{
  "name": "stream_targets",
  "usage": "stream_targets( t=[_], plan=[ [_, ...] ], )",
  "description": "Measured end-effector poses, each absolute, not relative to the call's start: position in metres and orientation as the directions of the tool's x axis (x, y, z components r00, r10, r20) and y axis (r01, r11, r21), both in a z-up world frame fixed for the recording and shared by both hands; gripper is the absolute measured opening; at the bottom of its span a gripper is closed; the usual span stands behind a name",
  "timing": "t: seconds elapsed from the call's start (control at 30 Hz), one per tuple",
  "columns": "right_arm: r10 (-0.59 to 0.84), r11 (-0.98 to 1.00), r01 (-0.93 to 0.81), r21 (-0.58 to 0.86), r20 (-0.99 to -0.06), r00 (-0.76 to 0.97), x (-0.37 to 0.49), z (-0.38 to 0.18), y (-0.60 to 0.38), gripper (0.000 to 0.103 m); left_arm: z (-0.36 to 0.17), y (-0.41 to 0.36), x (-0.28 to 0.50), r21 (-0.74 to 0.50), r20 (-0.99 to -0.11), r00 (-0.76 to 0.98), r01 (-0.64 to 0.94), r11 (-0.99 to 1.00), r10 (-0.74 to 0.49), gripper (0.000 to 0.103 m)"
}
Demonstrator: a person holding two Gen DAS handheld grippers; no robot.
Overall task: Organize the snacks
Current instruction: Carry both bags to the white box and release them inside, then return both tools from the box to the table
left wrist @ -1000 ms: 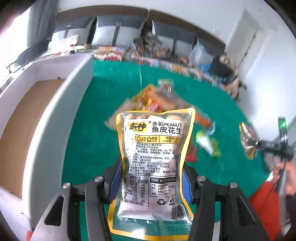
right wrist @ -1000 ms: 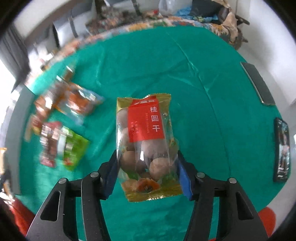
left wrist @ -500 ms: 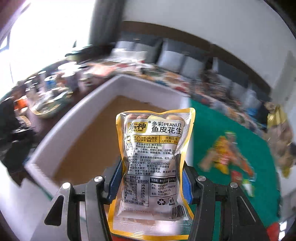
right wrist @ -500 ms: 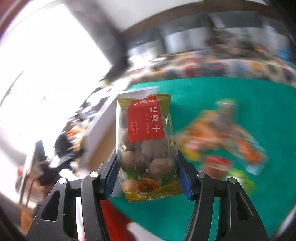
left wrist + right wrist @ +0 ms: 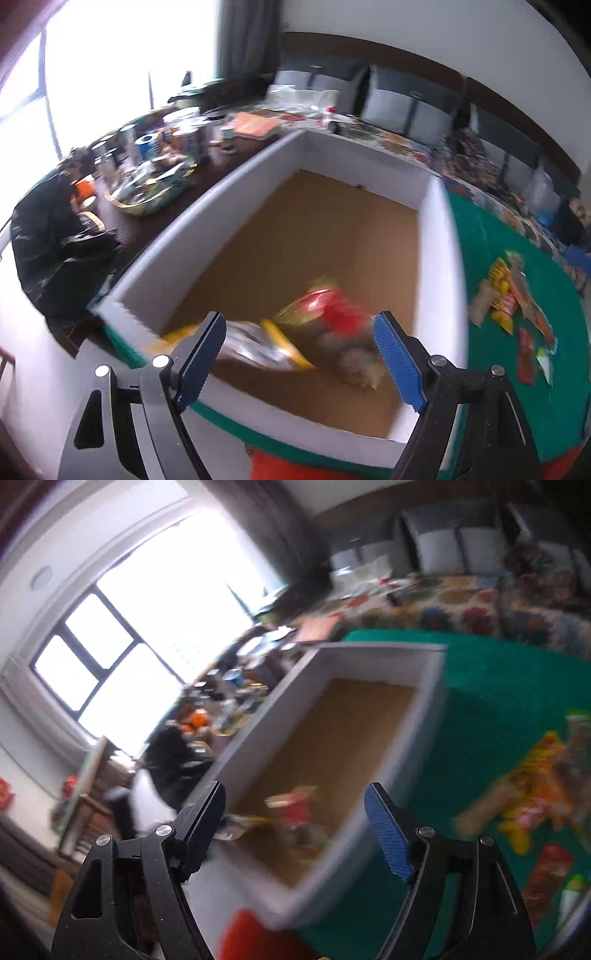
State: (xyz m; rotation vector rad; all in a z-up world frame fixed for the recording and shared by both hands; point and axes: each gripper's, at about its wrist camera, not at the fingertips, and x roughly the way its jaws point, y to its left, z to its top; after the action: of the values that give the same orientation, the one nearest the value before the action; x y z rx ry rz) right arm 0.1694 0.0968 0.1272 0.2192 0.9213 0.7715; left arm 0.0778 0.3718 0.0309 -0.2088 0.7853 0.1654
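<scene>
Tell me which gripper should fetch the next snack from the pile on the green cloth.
Probably the right gripper: its jaws are opening with nothing between them, and the snack pile looms large beside it. The left gripper, also emptying, hangs over the box, with the pile looking farther off.

both views above box (image 5: 255, 177)

Daylight from the blown-out window (image 5: 122, 672) floods both fisheye views, whose edges bend and darken, while motion blur smears the snack packets (image 5: 325, 332) and, in the right wrist view, the box (image 5: 424, 701).
</scene>
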Motion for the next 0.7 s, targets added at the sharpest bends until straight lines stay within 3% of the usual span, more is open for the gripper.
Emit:
stream_targets(
  t=[0.1,0.17,0.23,0.37,0.53,0.7],
  plan=[
    [0.548,0.824,-0.439,0.359,-0.701,0.456,0.166,0.092,0.045,0.081,0.04,0.33,0.078,-0.166,-0.692,0.722,-0.122,0.979,-0.027,0.082],
    [0.401,0.903,-0.365,0.227,-0.753,0.522,0.158,0.06,-0.002,0.081,0.048,0.288,0.076,-0.2,-0.668,0.734,-0.014,0.98,-0.125,0.087],
    [0.23,0.959,-0.268,0.091,-0.799,0.555,0.144,0.02,-0.062,0.081,0.052,0.251,0.074,-0.214,-0.649,0.736,0.069,0.974,-0.194,0.098],
    [-0.011,0.994,-0.083,-0.073,-0.809,0.588,0.108,-0.024,-0.168,0.081,0.039,0.16,0.083,-0.226,-0.663,0.678,0.225,0.948,-0.319,0.102],
    [-0.201,0.979,0.137,-0.149,-0.795,0.573,0.081,-0.052,-0.269,0.081,-0.029,0.078,0.116,-0.144,-0.765,0.591,0.233,0.962,-0.257,0.102],
    [-0.216,0.968,0.229,-0.106,-0.816,0.537,0.081,-0.061,-0.319,0.081,-0.089,0.054,0.147,-0.057,-0.829,0.544,0.15,0.987,-0.13,0.102]
  ],
)
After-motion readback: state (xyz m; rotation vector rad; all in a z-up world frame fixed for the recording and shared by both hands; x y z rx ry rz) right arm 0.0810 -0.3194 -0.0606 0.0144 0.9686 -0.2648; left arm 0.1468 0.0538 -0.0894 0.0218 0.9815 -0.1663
